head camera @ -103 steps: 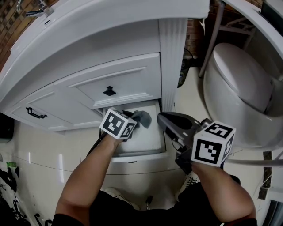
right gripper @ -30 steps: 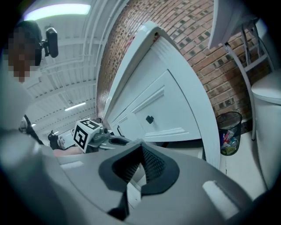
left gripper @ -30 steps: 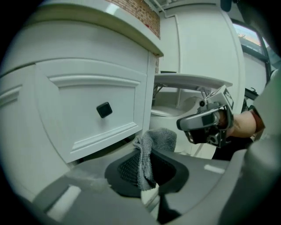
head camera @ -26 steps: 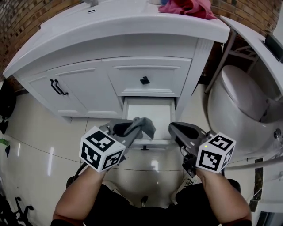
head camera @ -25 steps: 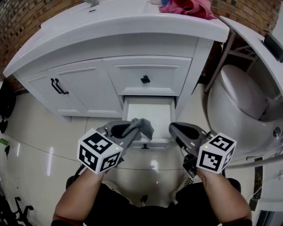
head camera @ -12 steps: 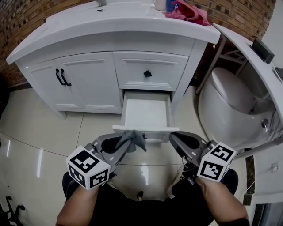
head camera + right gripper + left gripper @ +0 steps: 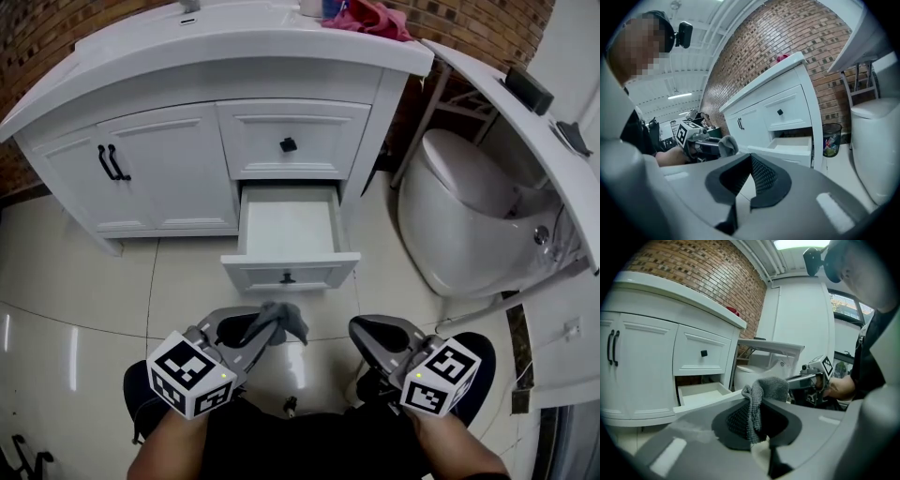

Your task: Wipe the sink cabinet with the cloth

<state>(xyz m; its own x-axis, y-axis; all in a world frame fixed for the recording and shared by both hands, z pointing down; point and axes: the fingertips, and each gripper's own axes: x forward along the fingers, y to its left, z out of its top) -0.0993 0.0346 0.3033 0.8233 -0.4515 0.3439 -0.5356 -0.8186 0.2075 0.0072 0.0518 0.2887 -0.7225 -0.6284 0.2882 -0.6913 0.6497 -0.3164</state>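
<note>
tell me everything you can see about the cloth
The cloth is a small grey rag with a knitted, nubbly look, bunched into a crumpled wad. It is pinched between the tips of the left gripper, part of it poking out beyond the jaws and a fold hanging down between them. It is held in the air above the tiled floor, short of the open drawer, touching nothing else.

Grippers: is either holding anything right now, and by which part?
The left gripper is shut on the grey cloth, pinching a bunched fold; the rest sticks out past the tips. The right gripper is shut on nothing.
</note>
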